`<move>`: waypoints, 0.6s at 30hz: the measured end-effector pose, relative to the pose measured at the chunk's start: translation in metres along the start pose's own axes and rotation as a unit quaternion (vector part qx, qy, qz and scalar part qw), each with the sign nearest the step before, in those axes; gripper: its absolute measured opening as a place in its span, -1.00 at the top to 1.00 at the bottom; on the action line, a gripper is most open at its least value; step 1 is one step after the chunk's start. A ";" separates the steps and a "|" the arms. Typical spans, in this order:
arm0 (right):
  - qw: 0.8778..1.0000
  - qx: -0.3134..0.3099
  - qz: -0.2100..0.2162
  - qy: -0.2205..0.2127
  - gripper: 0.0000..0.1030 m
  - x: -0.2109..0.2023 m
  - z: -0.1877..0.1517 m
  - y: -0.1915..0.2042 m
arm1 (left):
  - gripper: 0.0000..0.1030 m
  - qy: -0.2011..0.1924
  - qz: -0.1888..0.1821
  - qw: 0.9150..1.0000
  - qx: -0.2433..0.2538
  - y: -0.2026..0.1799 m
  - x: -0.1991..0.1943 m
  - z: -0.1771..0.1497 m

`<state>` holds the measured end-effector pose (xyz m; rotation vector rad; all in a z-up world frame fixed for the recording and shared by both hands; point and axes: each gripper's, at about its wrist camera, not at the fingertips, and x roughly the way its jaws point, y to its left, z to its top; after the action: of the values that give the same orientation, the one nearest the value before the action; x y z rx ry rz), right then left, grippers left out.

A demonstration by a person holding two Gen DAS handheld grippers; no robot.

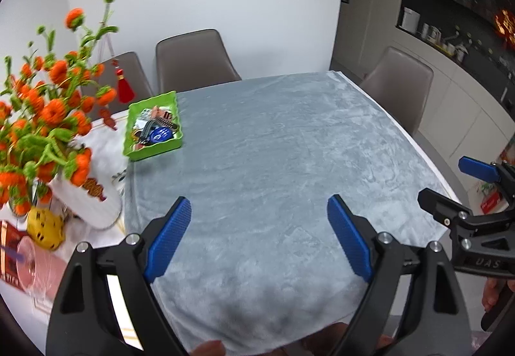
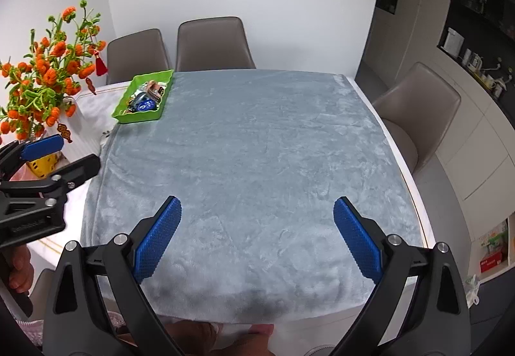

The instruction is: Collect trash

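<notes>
Far beyond open jaws, green tray (image 1: 154, 134) of trash.

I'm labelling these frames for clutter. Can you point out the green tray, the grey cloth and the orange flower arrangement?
green tray (image 2: 136, 118): right wrist view, on its near rim.
grey cloth (image 2: 257, 146): right wrist view, on its bare middle.
orange flower arrangement (image 1: 53, 108): left wrist view, on an orange bloom near the centre.

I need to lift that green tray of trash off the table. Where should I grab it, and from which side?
Take the green tray by its near rim, coming in from the cloth side. That raised, scalloped edge is thin enough for open jaws, and it faces both grippers unobstructed. The orange flowers crowd its left side. The left gripper looks closer; keep the tray level so the contents stay in.
</notes>
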<state>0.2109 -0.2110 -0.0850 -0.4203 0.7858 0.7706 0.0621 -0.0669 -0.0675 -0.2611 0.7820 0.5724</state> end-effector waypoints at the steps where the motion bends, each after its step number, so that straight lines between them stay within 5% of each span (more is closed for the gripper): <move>1: 1.000 -0.002 0.001 0.000 -0.79 -0.003 0.000 -0.001 | -0.70 0.000 0.004 1.000 -0.004 0.001 -0.003 0.000; 18: 0.999 -0.018 0.036 0.003 -0.80 -0.016 0.015 -0.018 | -0.73 0.016 0.042 0.999 -0.026 -0.012 -0.031 0.001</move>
<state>0.2237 -0.2211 -0.0621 -0.4296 0.7971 0.8520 0.0521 -0.0883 -0.0438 -0.2867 0.8124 0.6692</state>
